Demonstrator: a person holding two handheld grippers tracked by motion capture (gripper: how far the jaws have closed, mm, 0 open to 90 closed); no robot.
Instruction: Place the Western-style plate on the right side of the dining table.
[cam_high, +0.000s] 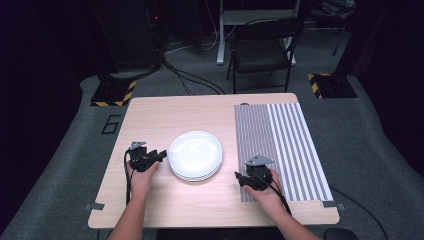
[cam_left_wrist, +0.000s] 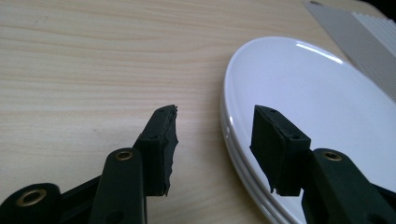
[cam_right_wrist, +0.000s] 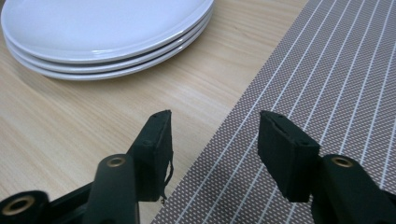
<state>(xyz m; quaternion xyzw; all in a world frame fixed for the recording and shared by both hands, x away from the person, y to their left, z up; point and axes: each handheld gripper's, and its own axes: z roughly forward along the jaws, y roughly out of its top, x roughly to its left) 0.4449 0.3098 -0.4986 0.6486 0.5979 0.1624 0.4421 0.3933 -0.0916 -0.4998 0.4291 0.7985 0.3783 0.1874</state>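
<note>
Glossy white ceramic plates (cam_right_wrist: 102, 28), matt wood-grain table (cam_left_wrist: 93, 60), woven striped placemat (cam_right_wrist: 327, 84)

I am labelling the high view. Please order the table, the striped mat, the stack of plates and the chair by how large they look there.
1. Table
2. Striped mat
3. Chair and stack of plates: they look about alike, and the chair stands farther from the camera, so I do not rank them.

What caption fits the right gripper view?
Open right gripper over the mat's edge, three stacked plates beyond.
</note>
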